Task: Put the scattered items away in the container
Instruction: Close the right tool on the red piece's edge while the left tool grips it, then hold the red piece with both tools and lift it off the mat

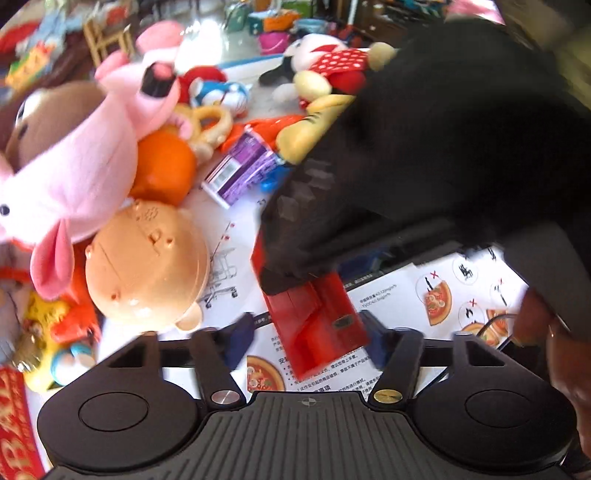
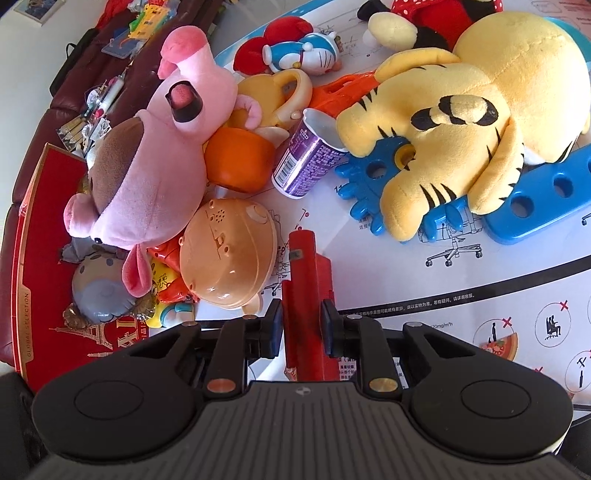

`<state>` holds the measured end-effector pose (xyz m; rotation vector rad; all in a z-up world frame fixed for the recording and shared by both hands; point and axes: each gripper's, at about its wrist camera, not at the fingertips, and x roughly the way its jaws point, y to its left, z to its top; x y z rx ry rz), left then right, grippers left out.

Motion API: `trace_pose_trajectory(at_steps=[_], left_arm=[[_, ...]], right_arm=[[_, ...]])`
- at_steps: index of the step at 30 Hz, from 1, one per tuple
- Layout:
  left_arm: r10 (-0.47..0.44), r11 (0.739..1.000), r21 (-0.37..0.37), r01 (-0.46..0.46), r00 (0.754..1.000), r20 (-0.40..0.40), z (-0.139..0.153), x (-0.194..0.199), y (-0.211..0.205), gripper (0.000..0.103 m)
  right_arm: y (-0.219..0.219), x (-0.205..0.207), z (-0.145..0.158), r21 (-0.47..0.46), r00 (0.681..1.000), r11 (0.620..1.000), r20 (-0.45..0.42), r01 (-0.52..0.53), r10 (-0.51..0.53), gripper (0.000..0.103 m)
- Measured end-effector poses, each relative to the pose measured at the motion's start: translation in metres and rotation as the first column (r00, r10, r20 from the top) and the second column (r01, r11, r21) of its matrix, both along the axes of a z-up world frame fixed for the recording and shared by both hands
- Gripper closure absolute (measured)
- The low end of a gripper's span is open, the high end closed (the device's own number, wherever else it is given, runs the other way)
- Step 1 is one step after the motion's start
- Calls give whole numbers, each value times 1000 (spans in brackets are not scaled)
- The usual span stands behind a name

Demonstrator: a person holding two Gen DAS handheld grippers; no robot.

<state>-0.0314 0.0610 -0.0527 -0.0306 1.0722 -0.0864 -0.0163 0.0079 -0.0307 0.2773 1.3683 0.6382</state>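
My right gripper [image 2: 302,323] is shut on a red plastic block toy [image 2: 306,295], held upright above the printed sheet. In the left wrist view the same red block [image 1: 317,321] sits between the wide-open fingers of my left gripper [image 1: 308,338], with the black right gripper [image 1: 424,147] above it. Scattered toys lie beyond: a pink pig plush [image 2: 159,155], a tan plastic head [image 2: 229,258], an orange cup [image 2: 236,162], a purple cup [image 2: 306,155] and a yellow tiger plush [image 2: 461,122]. A red box [image 2: 48,258] lies at the left.
A blue plastic strip with holes [image 2: 535,206] and a blue gear [image 2: 365,184] lie under the tiger. A Doraemon figure [image 2: 310,51] and a Minnie plush [image 2: 424,18] sit farther back. A dark sofa [image 2: 74,81] with small clutter borders the left.
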Motion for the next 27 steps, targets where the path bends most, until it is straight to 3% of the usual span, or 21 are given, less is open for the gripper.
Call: trace_pose_trajectory(at_steps=[1, 2, 12, 20, 23, 27], left_arm=[[5, 1000, -11, -5, 1000, -5, 0, 1, 4, 60], [1, 1000, -12, -1, 1000, -2, 1, 0, 7, 63], [-53, 998, -19, 53, 999, 14, 2, -6, 8, 76], [-71, 997, 8, 71, 997, 11, 2, -6, 2, 75], [-55, 998, -1, 55, 998, -5, 0, -11, -3, 69], [-51, 998, 40, 51, 999, -14, -5, -5, 0, 66]], right_arm=[[0, -2, 1, 4, 1000, 1000, -1, -5, 5, 78], [-1, -3, 1, 6, 1000, 1000, -1, -6, 6, 77], [-1, -1, 0, 19, 1000, 1000, -19, 6, -5, 71], [3, 3, -7, -18, 1000, 1000, -12, 23, -23, 69], [6, -3, -5, -23, 1000, 1000, 17, 2, -2, 72], [8, -5, -4, -17, 1000, 1000, 25, -8, 9, 74]])
